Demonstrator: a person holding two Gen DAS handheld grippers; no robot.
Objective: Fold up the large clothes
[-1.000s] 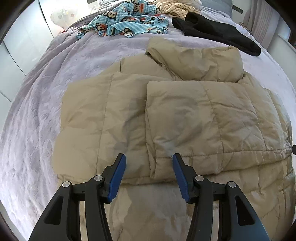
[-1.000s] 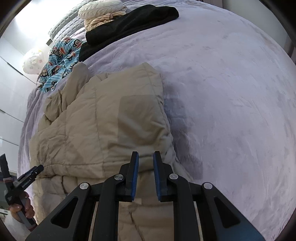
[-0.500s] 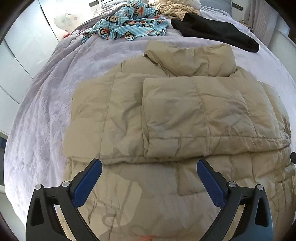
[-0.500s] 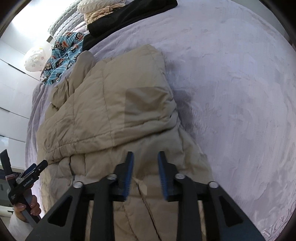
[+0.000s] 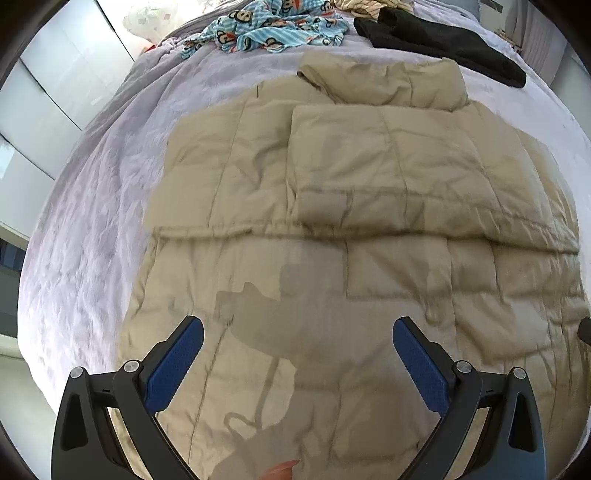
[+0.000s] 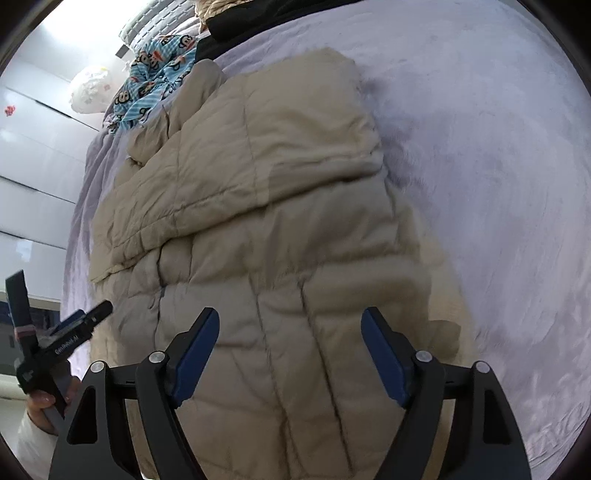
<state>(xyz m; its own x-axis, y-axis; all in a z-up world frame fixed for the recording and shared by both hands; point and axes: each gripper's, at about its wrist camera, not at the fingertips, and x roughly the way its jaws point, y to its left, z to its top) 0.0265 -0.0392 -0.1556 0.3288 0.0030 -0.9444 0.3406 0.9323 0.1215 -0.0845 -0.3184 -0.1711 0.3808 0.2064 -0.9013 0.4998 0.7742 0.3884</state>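
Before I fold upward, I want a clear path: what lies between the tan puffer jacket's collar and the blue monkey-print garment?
Only bare lavender bedspread separates the jacket's collar from the monkey-print garment; the left wrist view shows it.

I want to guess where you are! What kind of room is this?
Probably a bedroom: a wide bed with a lilac cover, a puffy beige jacket spread on it, and monkey-print pyjamas near the head.
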